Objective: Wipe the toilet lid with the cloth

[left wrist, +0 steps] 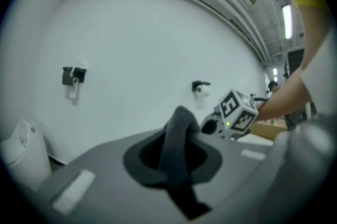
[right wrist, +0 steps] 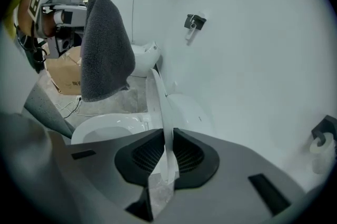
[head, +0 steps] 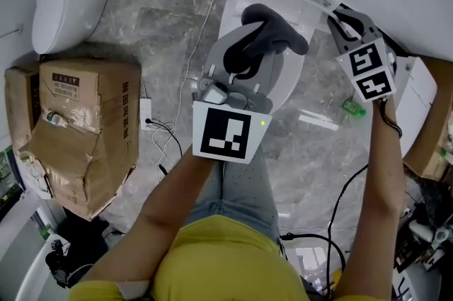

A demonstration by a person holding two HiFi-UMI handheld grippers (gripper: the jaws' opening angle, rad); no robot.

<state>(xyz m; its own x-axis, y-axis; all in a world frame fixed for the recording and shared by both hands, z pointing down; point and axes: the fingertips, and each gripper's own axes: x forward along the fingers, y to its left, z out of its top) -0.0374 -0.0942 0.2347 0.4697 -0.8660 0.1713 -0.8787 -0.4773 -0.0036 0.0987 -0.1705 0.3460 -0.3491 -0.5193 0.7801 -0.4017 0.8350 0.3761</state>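
Left gripper [left wrist: 175, 165] jaws clamped on grey cloth [left wrist: 180, 130], held near the lid, on its left. Right gripper [right wrist: 167, 162] jaws pinch the raised toilet lid [right wrist: 158, 96] by its edge. Step looks like steadying the lid; next move needs the cloth pressed flat onto it.

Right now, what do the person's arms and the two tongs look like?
The left tongs have a light grey body with dark grey pads. They carry a white cube printed with black square markers and a small green light. The right tongs are grey too, with a matching cube. The person wears a yellow top and blue jeans; the forearms are uncovered.
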